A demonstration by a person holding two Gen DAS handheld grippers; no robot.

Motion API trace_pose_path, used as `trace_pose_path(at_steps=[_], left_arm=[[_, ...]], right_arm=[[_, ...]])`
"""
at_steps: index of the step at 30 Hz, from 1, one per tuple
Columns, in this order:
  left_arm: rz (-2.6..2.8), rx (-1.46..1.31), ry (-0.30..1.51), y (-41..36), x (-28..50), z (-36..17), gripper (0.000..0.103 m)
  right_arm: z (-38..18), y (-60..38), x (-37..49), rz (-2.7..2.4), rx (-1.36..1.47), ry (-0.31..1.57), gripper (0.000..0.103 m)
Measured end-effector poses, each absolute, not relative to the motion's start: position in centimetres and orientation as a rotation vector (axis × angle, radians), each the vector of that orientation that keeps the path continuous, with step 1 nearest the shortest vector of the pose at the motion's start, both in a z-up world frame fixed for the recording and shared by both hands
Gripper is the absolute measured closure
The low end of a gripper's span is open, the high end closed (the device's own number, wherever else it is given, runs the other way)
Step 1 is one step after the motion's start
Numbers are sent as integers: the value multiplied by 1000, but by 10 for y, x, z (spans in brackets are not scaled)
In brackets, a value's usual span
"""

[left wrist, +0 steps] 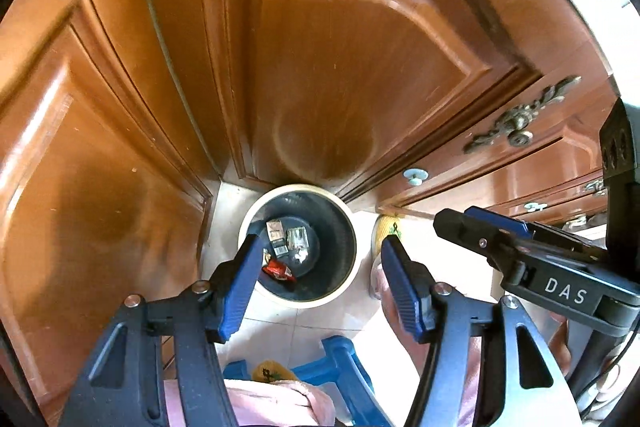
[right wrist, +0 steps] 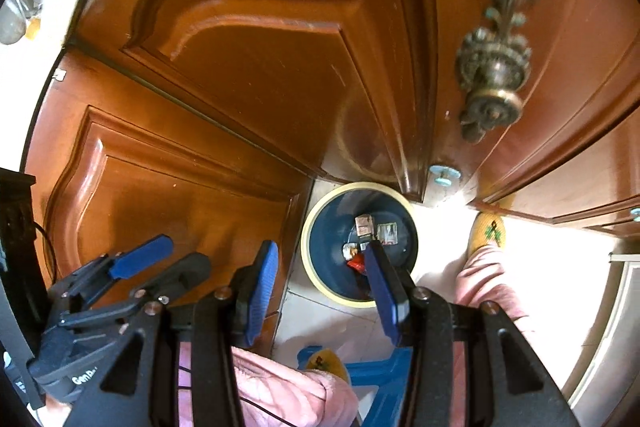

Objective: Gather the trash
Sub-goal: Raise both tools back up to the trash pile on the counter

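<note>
Left hand-held gripper (left wrist: pixel 320 263), right hand-held gripper (right wrist: pixel 322 267) both released, empty; round cream-rimmed bin (left wrist: pixel 256 211) holds crumpled wrappers (left wrist: pixel 298 239).

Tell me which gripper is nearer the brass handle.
Right. The right gripper hangs close beside the handle, jaws open. The left gripper is farther away, on the right gripper's far side, above the bin.
</note>
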State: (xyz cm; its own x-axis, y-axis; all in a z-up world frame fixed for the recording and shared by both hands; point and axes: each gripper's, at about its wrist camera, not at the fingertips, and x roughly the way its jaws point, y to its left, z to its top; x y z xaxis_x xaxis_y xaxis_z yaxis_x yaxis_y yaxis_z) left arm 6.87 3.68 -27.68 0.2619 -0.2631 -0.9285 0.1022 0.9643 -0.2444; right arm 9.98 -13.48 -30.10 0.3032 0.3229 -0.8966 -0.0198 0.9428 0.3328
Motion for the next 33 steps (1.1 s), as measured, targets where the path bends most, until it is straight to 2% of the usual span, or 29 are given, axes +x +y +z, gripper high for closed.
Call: trace_pose_path(at_steps=[4, 7, 22, 26, 33], left_arm=[[-252, -172, 1225, 45, 63, -250, 41], [-256, -197, 1170, 51, 57, -226, 35], [-320, -161, 908, 47, 28, -101, 34], [-328, -149, 861, 50, 38, -69, 28], [-316, -116, 820, 47, 81, -20, 27]], right_arm=[[-279, -134, 92, 223, 242, 1211, 57], [-260, -132, 85, 212, 202, 1181, 57], [-152, -135, 57, 161, 80, 987, 57], [-119, -140, 64, 176, 76, 945, 57], [-59, -145, 106, 229, 49, 856, 57]])
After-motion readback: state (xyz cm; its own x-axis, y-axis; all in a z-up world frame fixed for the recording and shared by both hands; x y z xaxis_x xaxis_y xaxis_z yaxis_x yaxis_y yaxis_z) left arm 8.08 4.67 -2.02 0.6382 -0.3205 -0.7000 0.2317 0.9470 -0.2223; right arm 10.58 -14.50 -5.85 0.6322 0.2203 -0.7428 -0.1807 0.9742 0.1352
